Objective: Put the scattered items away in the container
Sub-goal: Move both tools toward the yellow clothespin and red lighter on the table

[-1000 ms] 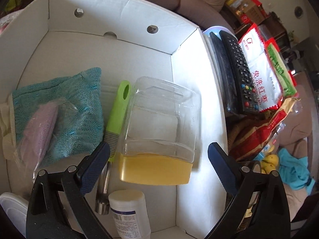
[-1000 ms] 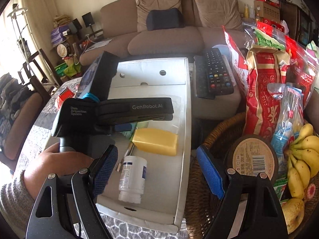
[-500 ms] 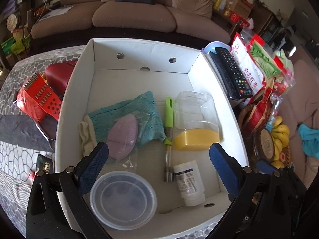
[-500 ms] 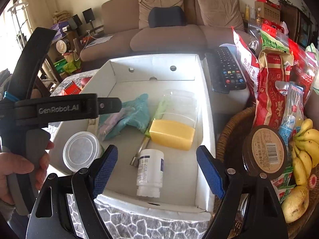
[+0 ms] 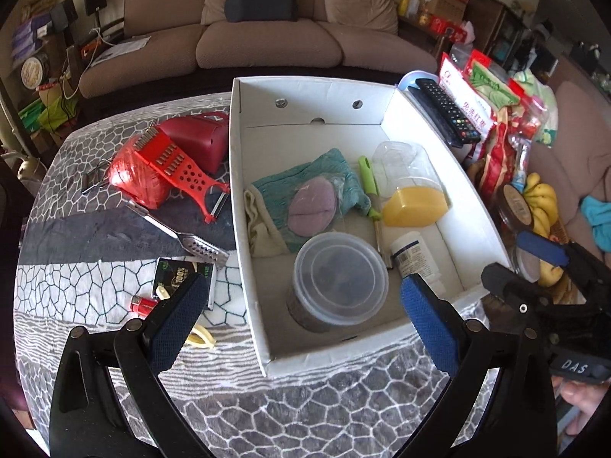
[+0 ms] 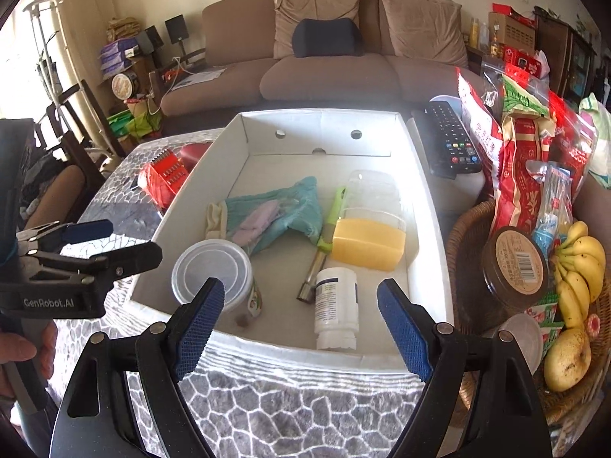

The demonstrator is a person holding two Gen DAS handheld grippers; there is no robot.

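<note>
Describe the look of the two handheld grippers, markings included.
Both are black plastic with round silver rivets and blue textured pads on two fingers. The left gripper reads "GenRobot.AI" in white on its body; the right gripper shows "DAS". No cables or sleeves show.

Each tool [image 6: 301,324] is black plastic — blue textured pads [image 6: 200,318], silver screws — with white "GenRobot.AI" lettering.

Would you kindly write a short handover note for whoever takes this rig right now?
Left tongs: open, empty, above the box's near left corner.
Right tongs: open, empty, over the box's near edge.
Done: teal cloth, lidded tub, green-handled tool, yellow-lidded jar and white bottle lie in the white box.
Left: red grater, metal tongs, dark packet and lighter on the table beside it.
</note>
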